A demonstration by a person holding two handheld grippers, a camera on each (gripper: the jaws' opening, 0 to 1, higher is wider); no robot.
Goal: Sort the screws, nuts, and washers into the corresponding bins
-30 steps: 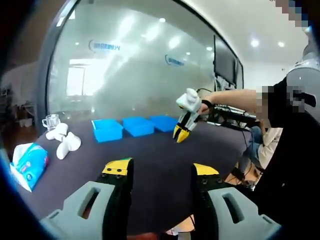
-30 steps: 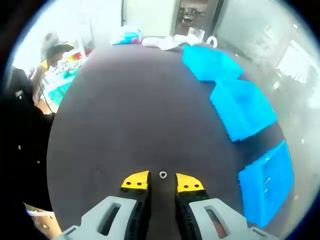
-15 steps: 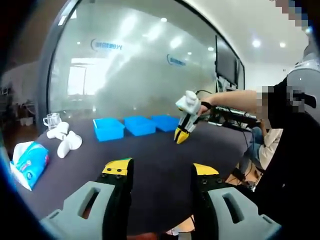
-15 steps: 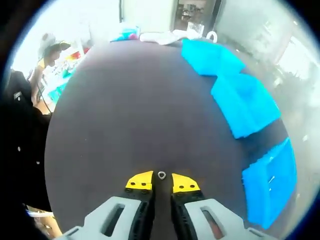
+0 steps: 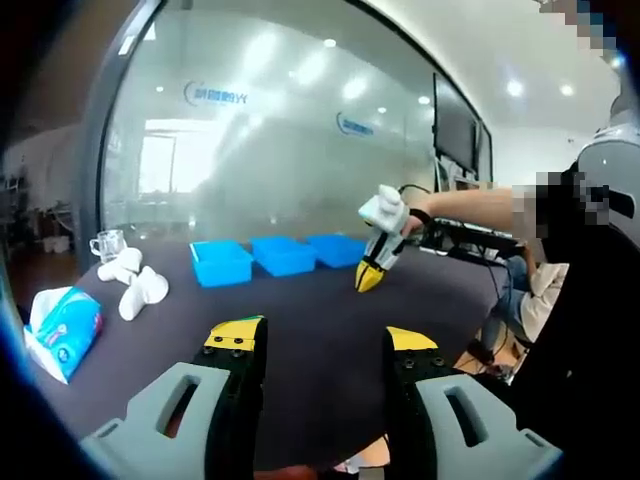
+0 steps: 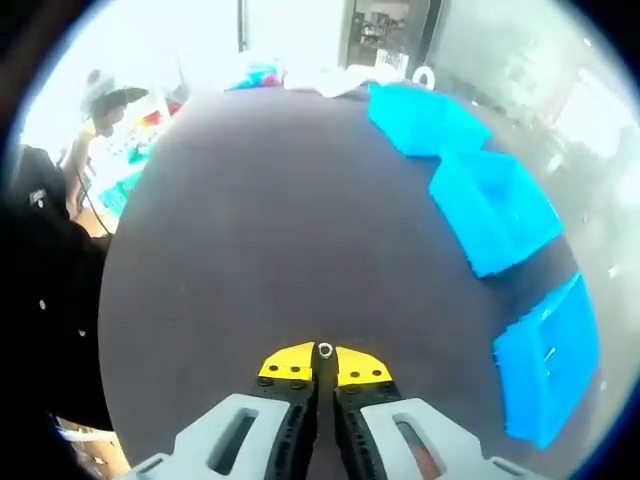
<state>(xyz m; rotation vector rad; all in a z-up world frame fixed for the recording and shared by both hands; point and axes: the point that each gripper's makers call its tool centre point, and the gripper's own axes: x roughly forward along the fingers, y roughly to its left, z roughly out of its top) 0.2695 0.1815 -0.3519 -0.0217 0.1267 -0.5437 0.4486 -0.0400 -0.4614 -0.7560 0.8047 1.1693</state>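
Grip: right gripper point(image 6: 324, 362) has its yellow-tipped jaws pinched almost together on a small nut point(image 6: 324, 350), which sits right at the very tips, over the middle of the dark tabletop point(image 6: 250, 230).
Left tongs: left gripper point(image 5: 312, 340) hangs wide apart, nothing between the jaws, above the near edge of the tabletop.
Risk one: nut is caught only at the extreme tips, so in my judgement a twist or jolt on the way across can squirt it out; it is round and would roll off over the smooth top.
Risk two: three blue bins point(image 6: 485, 210) line the far edge side by side, touching or nearly so; a hasty release can land the nut in the wrong one.
Risk three: whether the nut is lifted or resting on the surface, I cannot tell; dragging it would loosen the pinch.
Nut: tiny metal ring, pale and shiny, with a hole through it.
Bins: rigid bright blue plastic, rectangular, open-topped, low walls; nearest one holds a few small pale pieces.
Tabletop: dark, matt, rounded edge.
Corner clutter: soft tissue pack point(image 5: 60, 330) and white crumpled lumps point(image 5: 135, 285) towards the left edge, clear glass cup point(image 5: 105, 243) behind.
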